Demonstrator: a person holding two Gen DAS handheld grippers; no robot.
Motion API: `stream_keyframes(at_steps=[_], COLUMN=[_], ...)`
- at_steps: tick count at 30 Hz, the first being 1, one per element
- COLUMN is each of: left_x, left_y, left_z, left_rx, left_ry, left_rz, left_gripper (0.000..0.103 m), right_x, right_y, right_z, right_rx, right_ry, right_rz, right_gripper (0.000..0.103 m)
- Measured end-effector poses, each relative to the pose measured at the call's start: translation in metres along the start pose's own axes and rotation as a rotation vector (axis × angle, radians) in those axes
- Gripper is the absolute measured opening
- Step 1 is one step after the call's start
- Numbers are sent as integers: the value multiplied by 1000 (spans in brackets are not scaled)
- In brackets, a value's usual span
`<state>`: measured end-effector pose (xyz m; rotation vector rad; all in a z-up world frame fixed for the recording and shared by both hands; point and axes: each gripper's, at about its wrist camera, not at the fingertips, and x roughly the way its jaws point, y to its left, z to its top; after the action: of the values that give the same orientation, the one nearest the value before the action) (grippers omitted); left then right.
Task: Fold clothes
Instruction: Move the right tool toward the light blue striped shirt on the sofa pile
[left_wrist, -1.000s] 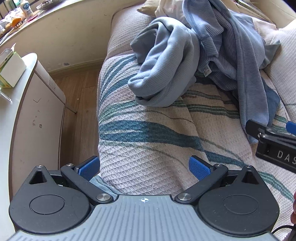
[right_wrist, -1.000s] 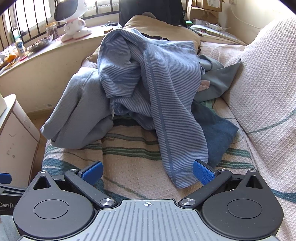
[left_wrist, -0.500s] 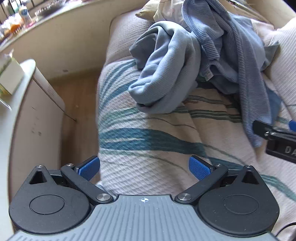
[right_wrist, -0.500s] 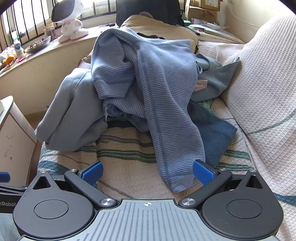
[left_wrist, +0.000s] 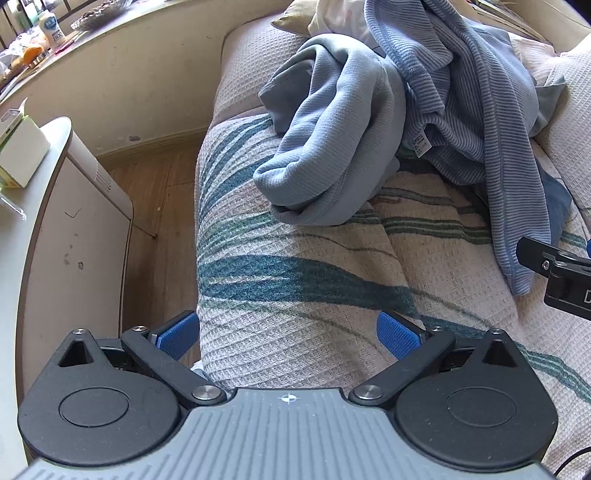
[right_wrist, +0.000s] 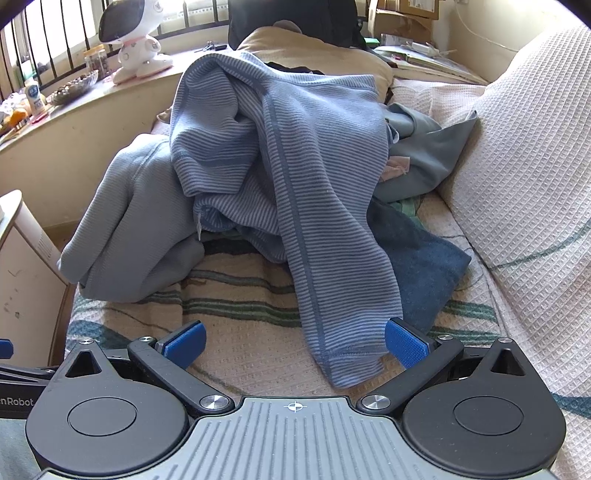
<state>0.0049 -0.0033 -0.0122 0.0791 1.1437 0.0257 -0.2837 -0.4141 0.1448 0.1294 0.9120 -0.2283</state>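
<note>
Only the right wrist view shows the striped sleeve (right_wrist: 347, 354) between the right gripper (right_wrist: 295, 341)'s spread fingers.

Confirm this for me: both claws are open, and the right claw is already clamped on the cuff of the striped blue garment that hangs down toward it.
Not clamped. The right wrist view shows the right claw wide open, with the cuff of the striped blue garment lying between its fingers, ungripped. The rest holds: the left claw is open too, over the sofa cover.

Sunlit sofa (left_wrist: 295, 302), wooden floor (left_wrist: 155, 192)
</note>
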Motion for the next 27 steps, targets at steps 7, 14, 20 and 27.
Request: stream_keyframes(at_steps=[7,14,20,27], left_x=[0,1,3,4], left_y=[-1,2,1,-2], left_z=[0,1,2,3], left_rx=[-10,-45,-38,-6], left_ry=[-3,-26,-30,-48], left_rz=[-22,-90,-65,-62], left_gripper=[103,103,103,103], right_x=[1,2,3,7], right_y=[-1,4,6,5], right_z=[2,8,11,11], right_rx=[-2,-26,-31,-30], right_ry=[3,-7,-4,5], right_rz=[12,12,22,23], right_gripper=[103,103,103,103])
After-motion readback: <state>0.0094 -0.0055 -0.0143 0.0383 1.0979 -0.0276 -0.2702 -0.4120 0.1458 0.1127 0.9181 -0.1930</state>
